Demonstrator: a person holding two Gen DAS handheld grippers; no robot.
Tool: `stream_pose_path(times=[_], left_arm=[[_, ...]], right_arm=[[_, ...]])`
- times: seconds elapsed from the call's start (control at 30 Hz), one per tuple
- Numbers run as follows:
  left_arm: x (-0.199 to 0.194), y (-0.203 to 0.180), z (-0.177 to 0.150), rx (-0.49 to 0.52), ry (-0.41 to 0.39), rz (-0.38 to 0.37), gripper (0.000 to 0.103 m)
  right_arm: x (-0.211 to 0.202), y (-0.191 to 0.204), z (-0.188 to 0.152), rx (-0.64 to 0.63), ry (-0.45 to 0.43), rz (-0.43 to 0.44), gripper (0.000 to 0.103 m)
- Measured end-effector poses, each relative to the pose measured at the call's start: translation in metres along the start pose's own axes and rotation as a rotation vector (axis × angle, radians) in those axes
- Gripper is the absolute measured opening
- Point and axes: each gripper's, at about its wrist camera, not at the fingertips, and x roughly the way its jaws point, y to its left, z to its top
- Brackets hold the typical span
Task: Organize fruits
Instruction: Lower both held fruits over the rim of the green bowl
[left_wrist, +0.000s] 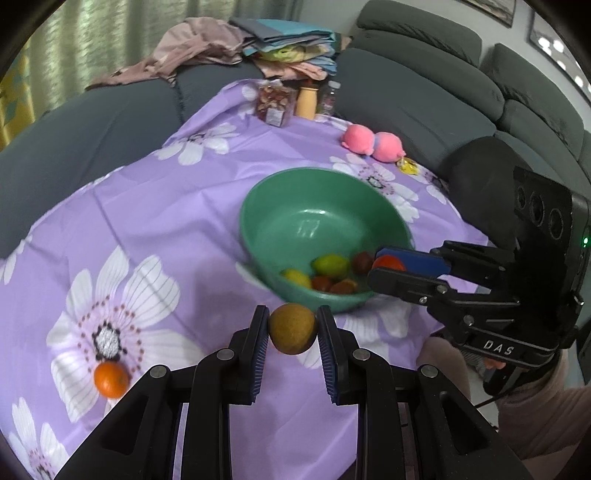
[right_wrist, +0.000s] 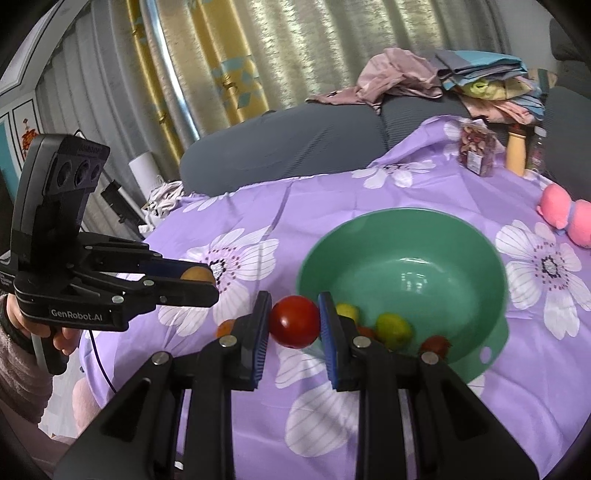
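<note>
A green bowl (left_wrist: 280, 206) (right_wrist: 476, 236) sits on the purple flowered cloth and holds several small fruits. My left gripper (left_wrist: 291, 328) is shut on a brownish-yellow round fruit (left_wrist: 291, 326), held just in front of the bowl's near rim; it also shows in the right wrist view (right_wrist: 197, 275). My right gripper (right_wrist: 294, 322) is shut on a red tomato (right_wrist: 294, 321), held at the bowl's near edge; the tomato shows in the left wrist view (left_wrist: 388, 263) over the bowl's right rim. An orange (left_wrist: 110, 378) lies loose on the cloth at the left.
At the back of the table stand a snack jar (left_wrist: 273, 103), a tan bottle (left_wrist: 306, 101) and a dark bottle (left_wrist: 328, 98). A pink plush toy (left_wrist: 371, 142) lies behind the bowl. A grey sofa (left_wrist: 424, 96) with piled clothes (left_wrist: 291, 48) surrounds the table.
</note>
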Motion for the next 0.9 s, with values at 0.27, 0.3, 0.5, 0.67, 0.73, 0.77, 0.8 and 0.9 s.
stream_pose_path(times=[0.27, 0.3, 0.5, 0.67, 0.73, 0.77, 0.8, 0.9], left_arm=[[0.015, -0.017, 0.019, 0.045, 0.009, -0.019, 0.027], [0.017, -0.018, 0.022, 0.048, 0.012, -0.02, 0.027], [0.032, -0.023, 0.033, 0.057, 0.033, -0.023, 0.027], [0.043, -0.027, 0.038, 0.065, 0.052, -0.027, 0.027], [0.048, -0.028, 0.04, 0.066, 0.061, -0.027, 0.027], [0.051, -0.028, 0.04, 0.066, 0.067, -0.027, 0.027], [0.054, -0.028, 0.041, 0.065, 0.071, -0.028, 0.027], [0.061, -0.028, 0.043, 0.062, 0.084, -0.027, 0.027]], right_arm=[[-0.004, -0.021, -0.001, 0.039, -0.019, -0.027, 0.026], [-0.004, -0.023, -0.001, 0.044, -0.021, -0.03, 0.027], [-0.003, -0.036, -0.002, 0.069, -0.028, -0.046, 0.026], [-0.001, -0.043, -0.005, 0.083, -0.03, -0.057, 0.027], [-0.001, -0.046, -0.005, 0.087, -0.03, -0.057, 0.026], [0.0, -0.049, -0.006, 0.092, -0.03, -0.059, 0.026], [0.0, -0.05, -0.006, 0.095, -0.03, -0.059, 0.027], [0.0, -0.054, -0.007, 0.101, -0.03, -0.062, 0.027]])
